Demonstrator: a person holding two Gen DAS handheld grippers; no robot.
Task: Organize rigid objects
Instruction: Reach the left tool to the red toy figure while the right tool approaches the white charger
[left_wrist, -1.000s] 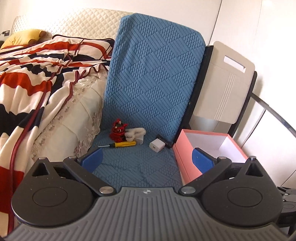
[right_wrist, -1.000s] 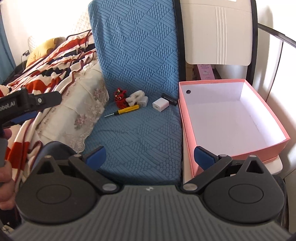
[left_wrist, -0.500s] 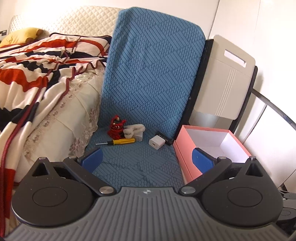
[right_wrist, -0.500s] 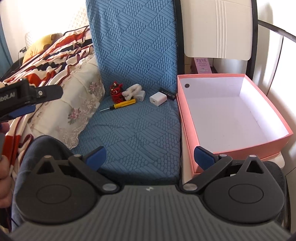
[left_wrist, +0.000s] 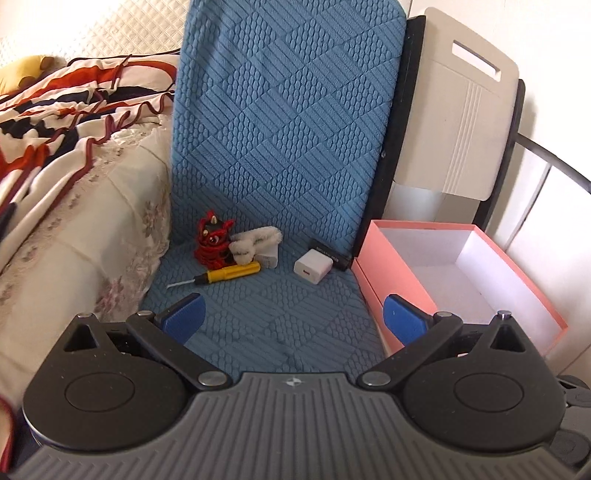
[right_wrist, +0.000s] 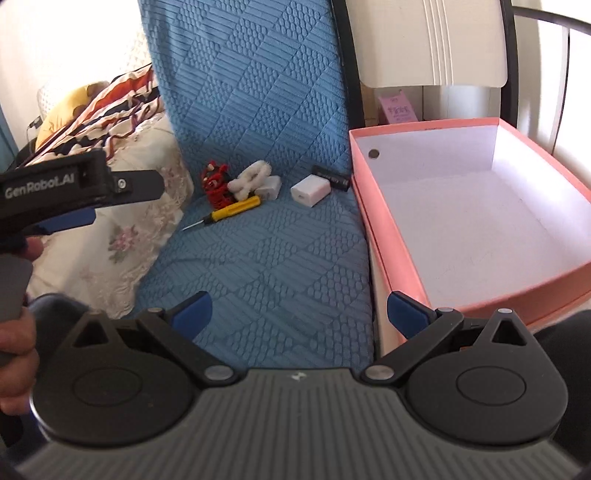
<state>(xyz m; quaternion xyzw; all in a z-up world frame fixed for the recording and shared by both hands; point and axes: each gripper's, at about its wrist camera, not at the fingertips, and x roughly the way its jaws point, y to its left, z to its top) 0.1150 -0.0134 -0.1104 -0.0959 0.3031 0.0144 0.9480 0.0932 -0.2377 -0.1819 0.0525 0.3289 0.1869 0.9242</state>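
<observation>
Blue chair cover (left_wrist: 288, 122): quilted cloth, embossed with ribbed and pebbled diamonds, matt. Pink box (right_wrist: 476, 218): smooth card, white matt lining. White charger (left_wrist: 314, 266): glossy hard plastic. Screwdriver (left_wrist: 221, 275): yellow plastic handle, thin bright metal shaft. Red figure (left_wrist: 212, 242): looks like plush. Bedspread (left_wrist: 74, 221): floral woven cloth with lace edge. Left gripper (left_wrist: 291, 319): matt black plastic, ribbed grey body, blue pads.

The white plug (left_wrist: 269, 257) sits half hidden behind the fuzzy white toy (left_wrist: 253, 242); the black box's (right_wrist: 330, 177) label is unreadable
</observation>
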